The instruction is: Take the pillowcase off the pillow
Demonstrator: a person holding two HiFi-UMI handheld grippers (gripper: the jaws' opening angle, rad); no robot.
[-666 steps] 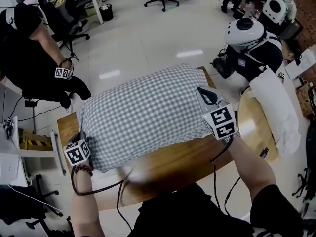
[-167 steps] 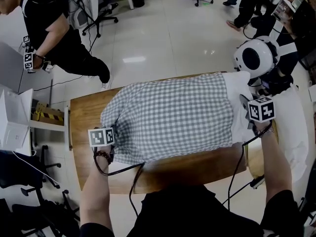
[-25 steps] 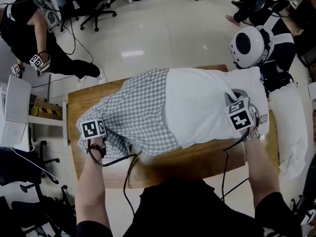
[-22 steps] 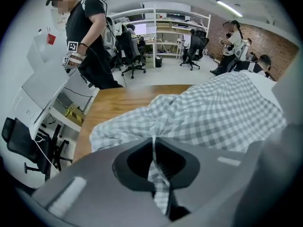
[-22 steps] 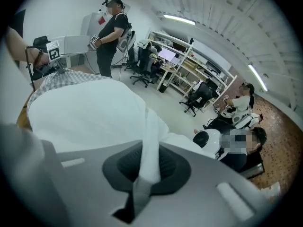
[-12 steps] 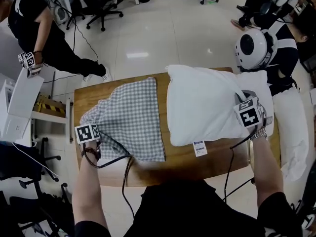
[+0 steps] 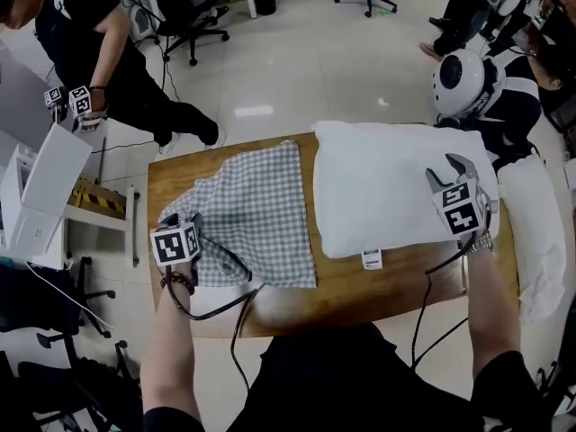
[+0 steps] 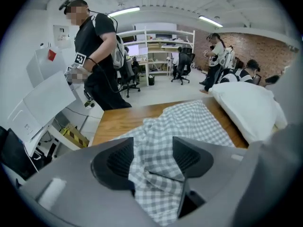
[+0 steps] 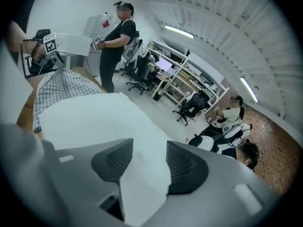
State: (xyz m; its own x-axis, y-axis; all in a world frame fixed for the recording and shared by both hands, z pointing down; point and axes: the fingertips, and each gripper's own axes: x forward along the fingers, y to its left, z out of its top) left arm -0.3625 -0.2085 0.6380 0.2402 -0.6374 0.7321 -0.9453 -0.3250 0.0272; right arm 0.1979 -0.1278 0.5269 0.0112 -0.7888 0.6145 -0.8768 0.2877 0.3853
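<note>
Already the pillowcase lay beside the pillow. Left gripper and right gripper had just been opening — cloth slack between each, so lifting straight clear seemed safest.

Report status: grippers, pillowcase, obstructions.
Jaws just opened: left hand-held gripper around pillowcase cloth, right hand-held gripper around pillow corner. Pillowcase off, lying beside pillow. No obstruction.

Person at lower frame in a black top with short sleeves. Beaded bracelet at lower left, metal watch at right. The grey left gripper and right gripper have dark ribbed pads, white cubes with black square markers, and black cables. Both jaws have just been opening, with pillowcase between the left pair and pillow between the right.
</note>
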